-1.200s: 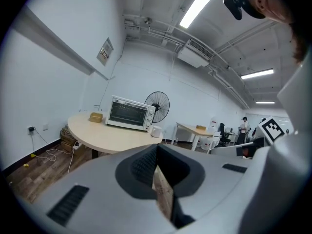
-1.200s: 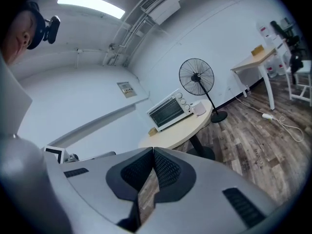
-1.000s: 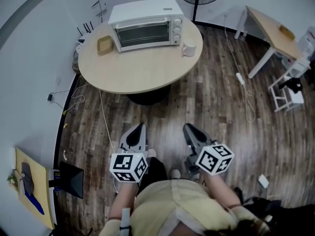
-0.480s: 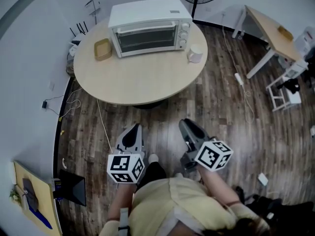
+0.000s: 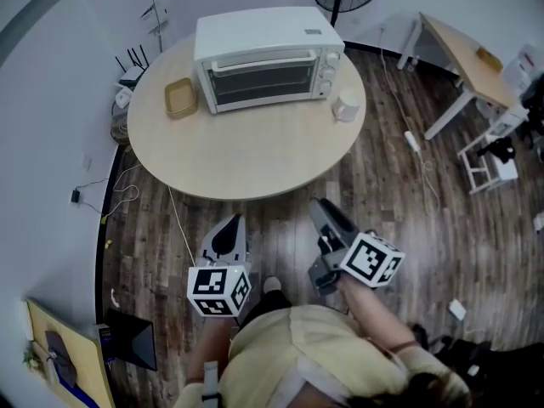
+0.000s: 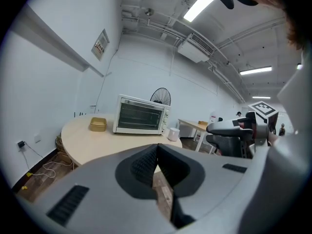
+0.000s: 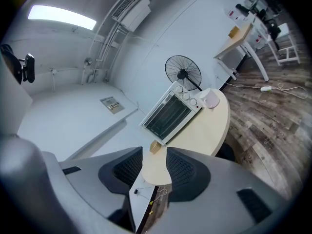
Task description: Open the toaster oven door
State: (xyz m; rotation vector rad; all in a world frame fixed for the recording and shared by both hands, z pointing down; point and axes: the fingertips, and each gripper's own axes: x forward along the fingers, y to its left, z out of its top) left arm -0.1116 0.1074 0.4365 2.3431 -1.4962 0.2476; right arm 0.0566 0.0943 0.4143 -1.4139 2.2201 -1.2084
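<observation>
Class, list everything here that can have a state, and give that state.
toaster oven door: shut.
left gripper: shut, empty.
right gripper: jaws opening, nothing between them.
mug: upright on the table.

**Person in a pale yellow top, with a grey gripper in each hand**

The loose top (image 5: 297, 351) is pale yellow, over what seem to be dark trousers (image 5: 265, 297). The left gripper (image 5: 235, 221) and right gripper (image 5: 320, 206) share grey moulded shells that taper to a point, lined with black ribbed pads (image 7: 127, 168). Each carries a white cube (image 5: 219, 290) printed with black square markers. The right gripper's jaws are opening with nothing between them.
</observation>
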